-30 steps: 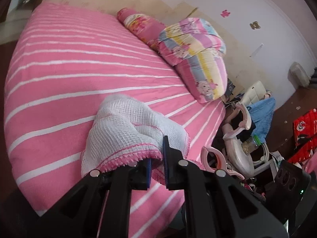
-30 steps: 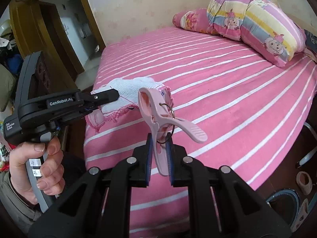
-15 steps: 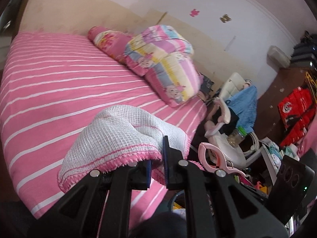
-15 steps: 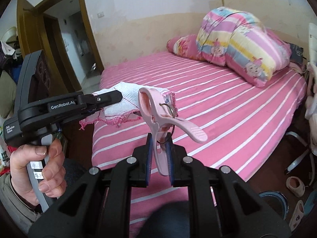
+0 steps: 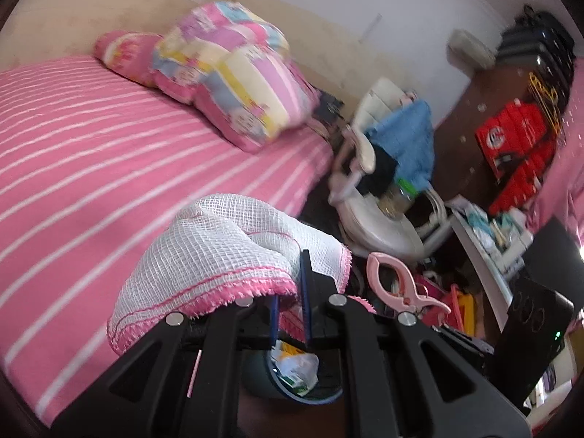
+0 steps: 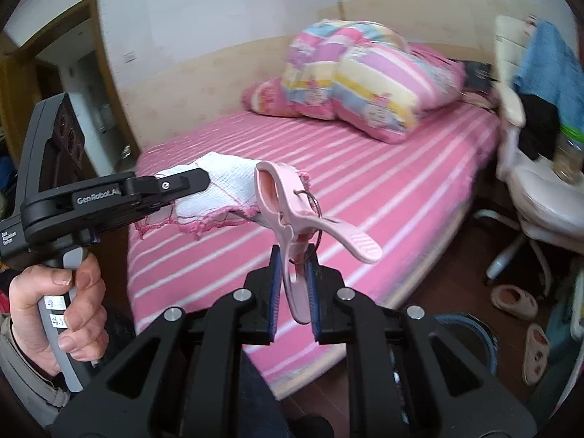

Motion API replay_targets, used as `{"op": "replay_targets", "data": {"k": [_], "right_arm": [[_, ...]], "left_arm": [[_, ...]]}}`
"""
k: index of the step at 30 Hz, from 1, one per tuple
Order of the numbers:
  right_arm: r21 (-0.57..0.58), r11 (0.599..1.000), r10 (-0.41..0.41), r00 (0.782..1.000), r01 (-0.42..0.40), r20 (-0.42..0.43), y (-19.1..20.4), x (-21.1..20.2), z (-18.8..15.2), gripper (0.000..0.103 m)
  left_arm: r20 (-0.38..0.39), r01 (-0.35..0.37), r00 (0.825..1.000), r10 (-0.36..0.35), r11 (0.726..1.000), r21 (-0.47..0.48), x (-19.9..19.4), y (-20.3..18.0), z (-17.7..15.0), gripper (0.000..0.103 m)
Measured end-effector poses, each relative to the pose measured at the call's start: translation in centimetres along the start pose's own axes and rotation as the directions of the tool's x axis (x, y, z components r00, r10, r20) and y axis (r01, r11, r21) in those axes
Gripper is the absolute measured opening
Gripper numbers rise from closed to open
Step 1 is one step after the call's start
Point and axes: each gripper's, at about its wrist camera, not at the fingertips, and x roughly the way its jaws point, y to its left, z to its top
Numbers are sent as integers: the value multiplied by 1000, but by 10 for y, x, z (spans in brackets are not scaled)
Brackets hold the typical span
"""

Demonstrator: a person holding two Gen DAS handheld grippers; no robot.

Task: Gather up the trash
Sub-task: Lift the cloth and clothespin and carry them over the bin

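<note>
The left gripper (image 5: 290,310) is clamped narrow on a white mesh cloth (image 5: 226,255) with a pink fringed edge, and the cloth drapes up and over the left finger while the right finger pokes through above it. Below those fingers, a round bin (image 5: 292,376) shows crumpled wrappers inside. Over on the other side, the right gripper (image 6: 295,292) has its fingers pinched on the lower handle of a pink clothes peg (image 6: 292,215), which stands upright between them, its mouth at the top and its other handle sticking out to the right of the fingers. A metal ring hangs at the peg's hinge. Beyond both sets of fingers lies the pink striped bed (image 6: 383,189), with a folded quilt (image 6: 365,76) at its far end. A hand (image 6: 54,314) grips the left gripper's handle, left of the right fingers. A white chair (image 6: 540,197) sits off to the right.
</note>
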Motion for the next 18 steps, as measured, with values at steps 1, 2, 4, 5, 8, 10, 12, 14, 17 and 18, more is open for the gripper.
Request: {"op": "replay_targets", "data": {"k": [1,2,4,5,8,10,12,14,17,18], "right_arm": [[8,1000,-8,1000,8,-2,-6,-2,-2,14],[25,999,-24,1000,24,-5,-15,-5,-7,14],[61,997,-55,998,56,-17,-37,-9,-18,14],[69,995,-64,998,65,-20,-42,-10,-21,14],[110,988,-107,993,111,-38,-68,-13,-37,14],[140,978,-145,988,152,-61,-87,-13,-51,14],[167,969,-170,981,183,-90,-103,-10,-63,14],[196,957,-192,973,214,-124,-120,-5,-74,14],[213,944,-220,961,254,-169,-140,2,-88,14],[216,940,-229,956,266,-181,-145,4,-93,14]], "left_arm": [[-18,9,1000,-8,1000,11,10,-8,-3,9],[-31,15,999,-14,1000,18,17,-12,-5,9],[-66,27,998,-25,999,34,35,-24,-13,9],[-88,31,996,-27,999,44,45,-30,-18,9],[-157,56,986,-46,996,63,78,-50,-35,9],[-193,68,980,-53,995,74,96,-58,-44,9],[-244,89,968,-64,992,90,123,-69,-57,9],[-281,97,958,-65,990,102,145,-75,-66,9],[-343,103,937,-63,990,101,181,-80,-81,9],[-367,103,928,-61,990,96,195,-80,-88,9]]}}
